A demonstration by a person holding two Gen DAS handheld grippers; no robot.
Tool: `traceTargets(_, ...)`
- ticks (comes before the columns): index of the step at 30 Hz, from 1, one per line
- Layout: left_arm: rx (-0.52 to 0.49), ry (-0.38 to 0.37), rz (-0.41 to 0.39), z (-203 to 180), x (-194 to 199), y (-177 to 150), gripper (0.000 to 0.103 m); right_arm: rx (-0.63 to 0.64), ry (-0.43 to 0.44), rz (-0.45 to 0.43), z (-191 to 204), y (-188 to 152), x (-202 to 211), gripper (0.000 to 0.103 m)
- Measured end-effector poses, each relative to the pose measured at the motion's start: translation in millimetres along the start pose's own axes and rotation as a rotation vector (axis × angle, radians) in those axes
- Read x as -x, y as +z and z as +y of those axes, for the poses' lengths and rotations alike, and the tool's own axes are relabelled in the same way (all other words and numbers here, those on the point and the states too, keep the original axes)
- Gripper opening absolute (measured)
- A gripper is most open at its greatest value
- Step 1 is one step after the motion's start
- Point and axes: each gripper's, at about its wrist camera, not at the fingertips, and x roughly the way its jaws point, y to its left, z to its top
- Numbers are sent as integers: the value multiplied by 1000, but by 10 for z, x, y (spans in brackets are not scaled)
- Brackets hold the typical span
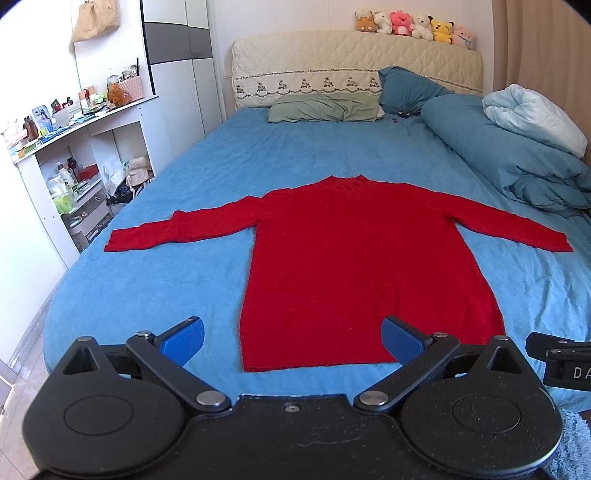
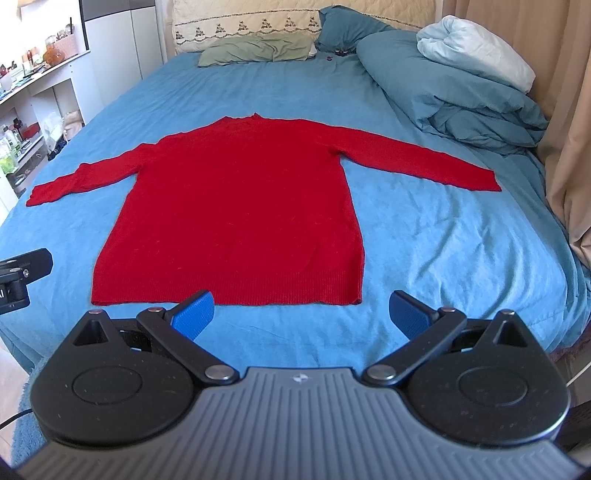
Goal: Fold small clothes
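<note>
A red long-sleeved sweater point(image 1: 354, 251) lies flat on the blue bed sheet point(image 1: 155, 280), collar away from me, both sleeves spread out sideways. It also shows in the right wrist view point(image 2: 236, 206). My left gripper point(image 1: 293, 341) is open and empty, hovering at the sweater's hem near its left corner. My right gripper point(image 2: 302, 315) is open and empty, hovering just in front of the hem near its right corner. Each gripper's body shows at the edge of the other's view.
A bunched blue duvet point(image 1: 517, 158) and pale pillow point(image 1: 535, 114) fill the bed's right side. A green pillow point(image 1: 325, 107) and headboard with plush toys point(image 1: 413, 24) are at the far end. Cluttered white shelves point(image 1: 74, 155) stand left of the bed. A curtain point(image 2: 565, 129) hangs at right.
</note>
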Motion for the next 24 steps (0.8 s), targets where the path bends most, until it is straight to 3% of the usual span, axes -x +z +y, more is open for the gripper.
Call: traceTargets(24, 15, 3, -24, 40, 106, -13, 103, 12, 9, -23, 55, 56, 149, 103)
